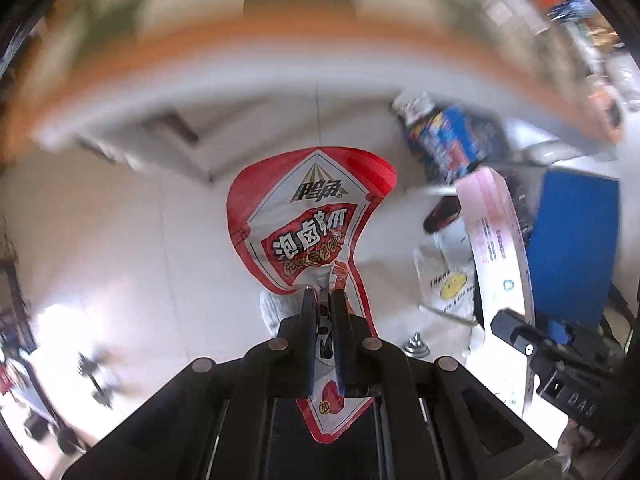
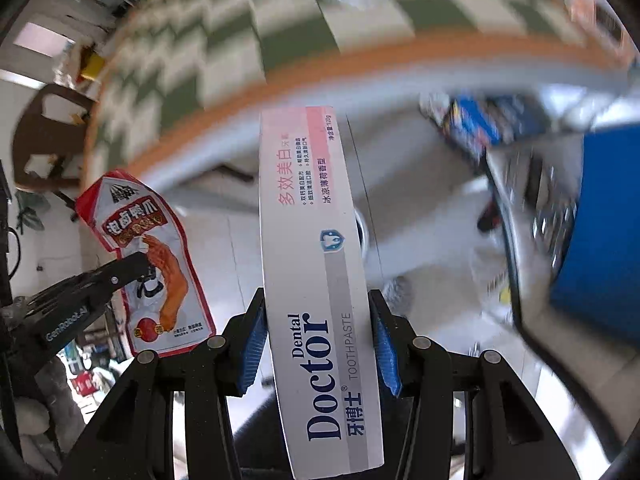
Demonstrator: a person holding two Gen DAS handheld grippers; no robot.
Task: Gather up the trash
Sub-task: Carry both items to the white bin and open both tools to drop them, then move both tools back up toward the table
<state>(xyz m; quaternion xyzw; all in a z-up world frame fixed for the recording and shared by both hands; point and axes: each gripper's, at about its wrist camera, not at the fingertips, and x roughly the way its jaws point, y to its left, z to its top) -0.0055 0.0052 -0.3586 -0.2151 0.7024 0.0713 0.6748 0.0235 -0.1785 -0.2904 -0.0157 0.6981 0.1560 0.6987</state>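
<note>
My left gripper [image 1: 323, 294] is shut on a red and white snack wrapper [image 1: 308, 216], held up in the air above a pale tiled floor. The wrapper also shows at the left of the right wrist view [image 2: 148, 264], with the left gripper [image 2: 136, 262] clamped on it. My right gripper [image 2: 318, 308] is shut on a long white and pink toothpaste box [image 2: 316, 264] marked "Dental Doctor", held upright between the blue pads [image 2: 254, 344]. The box shows at the right of the left wrist view [image 1: 496, 240].
A blue bin [image 2: 604, 232] stands at the right with a metal-rimmed bag opening [image 2: 520, 248] beside it; the bin also shows in the left wrist view [image 1: 572, 240]. A green and white checked table with an orange edge [image 2: 360, 76] lies beyond. Both views are motion-blurred.
</note>
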